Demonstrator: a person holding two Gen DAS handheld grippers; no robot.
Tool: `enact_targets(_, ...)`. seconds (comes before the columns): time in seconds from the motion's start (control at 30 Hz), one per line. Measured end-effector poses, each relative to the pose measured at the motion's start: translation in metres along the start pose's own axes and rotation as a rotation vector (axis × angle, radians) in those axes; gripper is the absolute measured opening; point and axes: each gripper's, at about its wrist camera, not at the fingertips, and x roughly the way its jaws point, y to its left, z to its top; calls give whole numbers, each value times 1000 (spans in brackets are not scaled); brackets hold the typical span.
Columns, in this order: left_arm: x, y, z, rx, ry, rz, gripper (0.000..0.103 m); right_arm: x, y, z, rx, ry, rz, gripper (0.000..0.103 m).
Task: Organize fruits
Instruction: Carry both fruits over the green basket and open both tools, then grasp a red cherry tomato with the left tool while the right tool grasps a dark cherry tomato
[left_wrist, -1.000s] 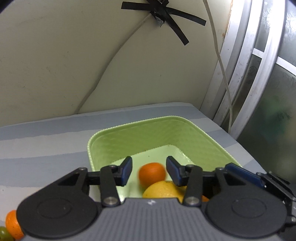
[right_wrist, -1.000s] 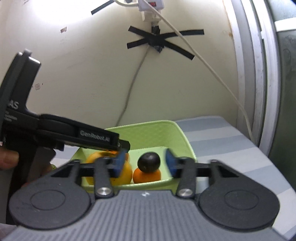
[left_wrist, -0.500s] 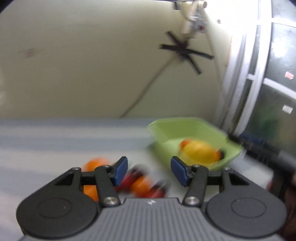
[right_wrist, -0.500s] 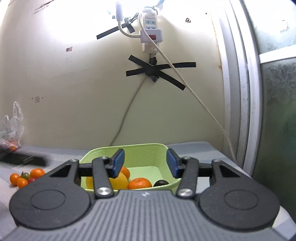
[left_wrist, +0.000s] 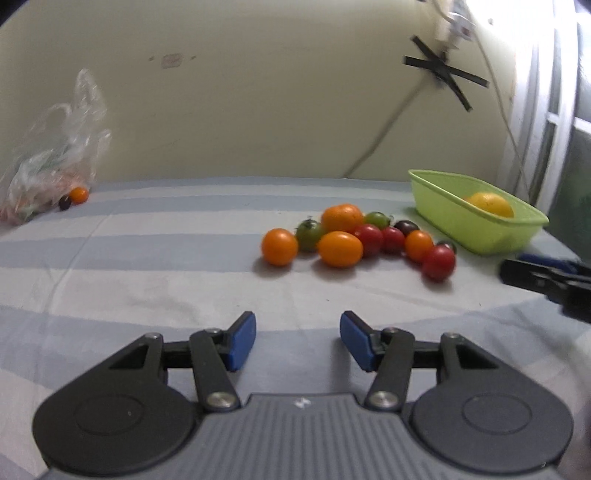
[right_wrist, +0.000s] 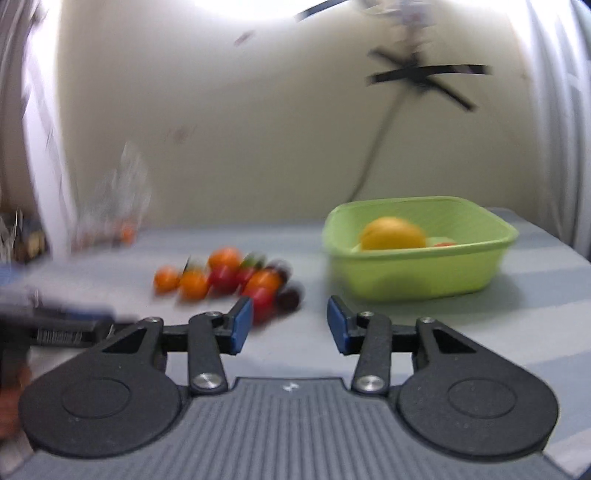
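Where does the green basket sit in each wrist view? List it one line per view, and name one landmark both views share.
Left wrist view: the green basket sits at the right edge, right of the loose fruit pile.
Right wrist view: the green basket is right of centre, beyond the right gripper.
Shared landmark: the black tape cross on the wall above the basket.
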Motion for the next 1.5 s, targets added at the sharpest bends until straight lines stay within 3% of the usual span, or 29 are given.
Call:
enact_targets(0.2,-1,-7,-5,41,7,2,53,25,5,4,50,86,16,45)
enact_targets(0.5,-4,-7,-7,37,4,-15,55,33,0,11,153,89,24,47)
enact_targets(0.6,-5,-5,-8,28,1,-28,57,44,-4,14,191,100,23,51)
enact_targets(0.73,-5,-2,-7,17,0,-51,60,60,-4,16,198,156,37,63)
enact_targets(1.0,-6,4,-7,-12,-9,-91,65,47,13,9,120,166,79,51)
enact_targets(1.07,-6,4,-7,-15,-9,-97,65,39,24,5,88,174,79,42)
enact_targets(1.3,-10,3,-8,-15,-30,-108,68,17,52,-9,-33,150,129,42)
enact_targets(1.5,-10,4,-8,-19,-34,-107,68,13,43,-8,33,114,138,42)
